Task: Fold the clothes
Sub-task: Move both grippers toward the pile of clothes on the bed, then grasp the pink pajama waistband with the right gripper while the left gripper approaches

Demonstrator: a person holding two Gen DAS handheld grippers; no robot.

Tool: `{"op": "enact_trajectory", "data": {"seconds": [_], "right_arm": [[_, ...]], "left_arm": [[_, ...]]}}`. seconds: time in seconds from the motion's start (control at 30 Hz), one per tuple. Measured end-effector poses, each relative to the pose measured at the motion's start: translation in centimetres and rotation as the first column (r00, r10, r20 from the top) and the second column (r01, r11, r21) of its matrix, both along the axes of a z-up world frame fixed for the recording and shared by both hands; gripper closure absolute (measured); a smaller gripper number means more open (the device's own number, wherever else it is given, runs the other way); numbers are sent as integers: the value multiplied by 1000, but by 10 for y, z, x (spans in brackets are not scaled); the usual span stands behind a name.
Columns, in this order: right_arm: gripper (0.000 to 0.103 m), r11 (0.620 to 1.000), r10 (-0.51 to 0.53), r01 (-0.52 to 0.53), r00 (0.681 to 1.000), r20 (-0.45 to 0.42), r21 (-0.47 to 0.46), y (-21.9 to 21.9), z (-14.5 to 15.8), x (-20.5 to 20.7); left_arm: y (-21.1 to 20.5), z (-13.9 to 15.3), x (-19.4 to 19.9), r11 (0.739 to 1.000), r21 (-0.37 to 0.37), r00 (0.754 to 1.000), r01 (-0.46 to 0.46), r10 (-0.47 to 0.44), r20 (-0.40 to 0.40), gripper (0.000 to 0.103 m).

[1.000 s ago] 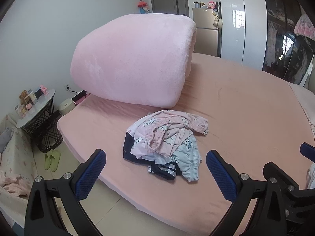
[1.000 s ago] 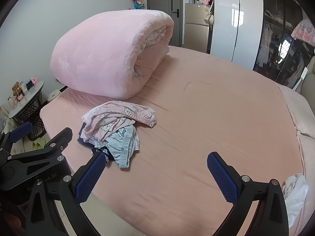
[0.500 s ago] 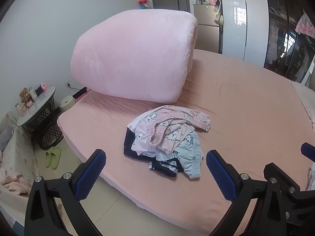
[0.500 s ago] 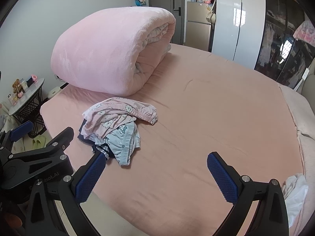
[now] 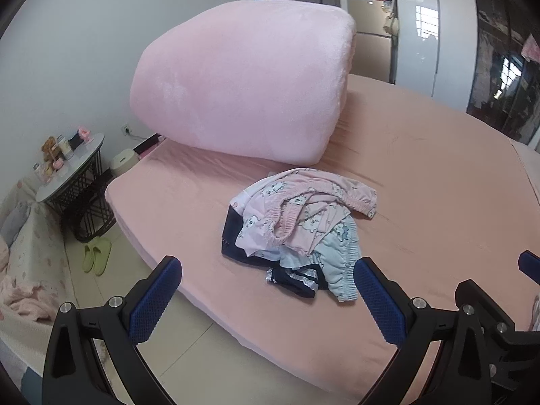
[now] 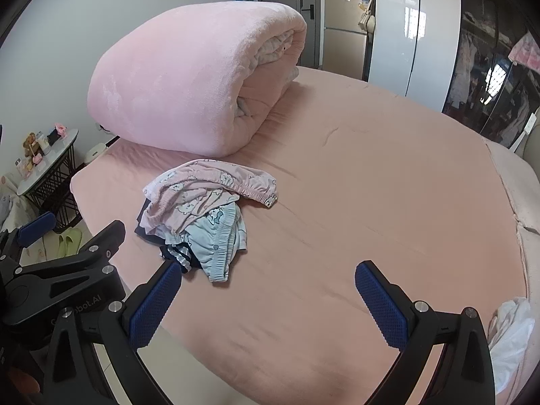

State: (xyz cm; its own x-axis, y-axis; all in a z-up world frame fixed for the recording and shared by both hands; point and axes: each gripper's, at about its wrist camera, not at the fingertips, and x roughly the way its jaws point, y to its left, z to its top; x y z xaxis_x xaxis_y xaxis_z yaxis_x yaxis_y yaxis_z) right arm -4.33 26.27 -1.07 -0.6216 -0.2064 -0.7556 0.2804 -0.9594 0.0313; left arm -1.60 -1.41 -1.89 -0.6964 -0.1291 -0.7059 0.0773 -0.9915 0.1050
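A small heap of clothes (image 5: 300, 226) lies near the front corner of the pink bed (image 5: 438, 185): pink patterned pants on top, a light blue garment and dark navy pieces under them. The heap also shows in the right wrist view (image 6: 202, 212). My left gripper (image 5: 266, 295) is open and empty, held above the bed edge just short of the heap. My right gripper (image 6: 268, 298) is open and empty over the bare sheet, to the right of the heap. The left gripper's body (image 6: 64, 270) shows at the left of the right wrist view.
A big rolled pink quilt (image 5: 243, 81) sits on the bed behind the heap. A white cloth (image 6: 509, 327) lies at the bed's right edge. A small round side table (image 5: 71, 172) and green slippers (image 5: 98, 254) stand on the floor to the left.
Both grippers have moved forward toward the bed; the heap looks closer and sits lower in both views. Both jaws stay open.
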Motion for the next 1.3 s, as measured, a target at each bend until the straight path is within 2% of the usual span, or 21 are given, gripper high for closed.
{"op": "enact_trajectory", "data": {"seconds": [0.23,0.33,0.47,0.53,0.77,0.9,1.07,1.17,1.3], "right_arm": [[0,999,43,-43,999,-2,7,-18,-2,-13],[0,995,99,-99,995,-19,23,-27,-6,-21],[0,983,175,-172,983,-56,60,-37,-16,-34],[0,977,207,-202,976,-73,70,-39,-26,-41],[0,948,310,-302,947,-82,101,-33,-73,-62],[0,925,354,-330,929,-107,189,-33,-101,-68],[0,867,411,-347,904,-121,357,-38,-124,-74],[0,806,481,-372,865,-142,459,-44,-135,-78],[0,707,548,-352,821,-161,613,-56,-155,-89]], "left_arm": [[-14,-10,-13,999,31,1000,-22,22,19,0],[-18,-17,-20,999,48,1000,-12,11,20,0],[-18,-33,-31,1000,19,1000,20,-20,-4,0],[-20,-44,-38,999,8,999,32,-32,14,0],[-35,-85,-64,999,35,996,42,-44,75,0],[-38,-92,-70,996,48,995,72,-75,69,0],[-31,-94,-80,991,27,990,135,-136,44,0],[-29,-98,-89,987,-7,986,159,-159,43,0],[-31,-109,-101,988,-24,986,154,-152,66,0]]}}
